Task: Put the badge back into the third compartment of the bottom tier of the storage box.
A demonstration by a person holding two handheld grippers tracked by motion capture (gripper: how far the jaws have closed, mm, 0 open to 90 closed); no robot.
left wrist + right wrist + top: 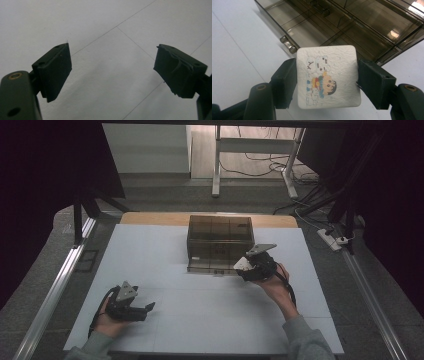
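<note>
My right gripper (325, 82) is shut on a white square tissue pack (327, 76) printed with a cartoon child and a small dog. It holds the pack just in front of a smoky transparent drawer box (352, 27), whose lower drawer (212, 266) is pulled out toward me. In the high view the right gripper (246, 270) sits at the drawer's right front corner, with the pack (243, 264) pale at its tip. My left gripper (112, 72) rests low over the white table with its jaws wide apart and nothing between them; in the high view the left gripper (148, 307) lies at the near left.
The drawer box (220, 237) stands mid-table toward the far edge of the white tabletop (200, 310). Metal rails run along both sides of the table. Beyond it are a table frame and loose cables on the floor.
</note>
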